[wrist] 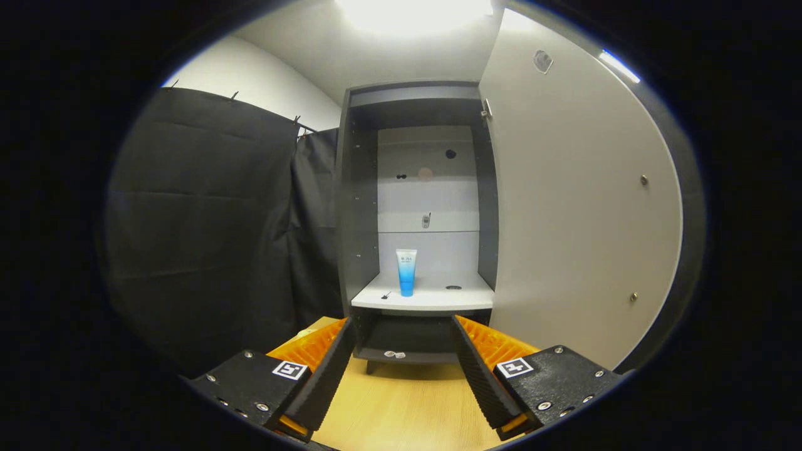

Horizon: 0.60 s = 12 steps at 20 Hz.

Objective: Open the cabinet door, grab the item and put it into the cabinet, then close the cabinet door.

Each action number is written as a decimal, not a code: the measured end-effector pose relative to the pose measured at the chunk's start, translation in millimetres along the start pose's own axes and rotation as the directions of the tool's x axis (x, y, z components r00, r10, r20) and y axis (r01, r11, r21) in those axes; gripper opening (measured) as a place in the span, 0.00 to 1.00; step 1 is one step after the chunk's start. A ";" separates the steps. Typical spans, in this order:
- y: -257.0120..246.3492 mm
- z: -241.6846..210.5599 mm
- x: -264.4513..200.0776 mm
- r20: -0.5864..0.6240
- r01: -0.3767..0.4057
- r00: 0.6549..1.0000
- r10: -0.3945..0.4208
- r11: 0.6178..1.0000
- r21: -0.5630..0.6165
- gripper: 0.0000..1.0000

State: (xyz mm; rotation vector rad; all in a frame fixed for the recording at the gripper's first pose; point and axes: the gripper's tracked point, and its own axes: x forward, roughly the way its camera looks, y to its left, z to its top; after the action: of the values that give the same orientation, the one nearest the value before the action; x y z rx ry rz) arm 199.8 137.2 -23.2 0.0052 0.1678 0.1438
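Black cloth hung left of the one cabinet. A single blue tube stood upright on the shelf, near its front edge. The gripper hovered wide and empty over the wooden table. One door stood open rightward.

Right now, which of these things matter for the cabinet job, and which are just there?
Part of the job:
- cabinet, standing open
- door, swung open to the right
- tube, upright on the shelf
- gripper, fingers open and empty, short of the cabinet

Just there:
- black cloth on the left
- wooden table under the fingers
- ceiling light
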 end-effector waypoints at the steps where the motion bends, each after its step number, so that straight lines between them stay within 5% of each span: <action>1: 0.7 -2.0 -7.7 0.000 -0.006 1.000 0.006 1.000 -0.006 0.94; 12: -54.9 8.8 -81.2 0.086 0.048 0.995 -0.048 0.999 0.002 0.94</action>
State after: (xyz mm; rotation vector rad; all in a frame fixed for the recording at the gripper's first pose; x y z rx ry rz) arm 129.9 71.2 -1.9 0.0075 0.0818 0.0950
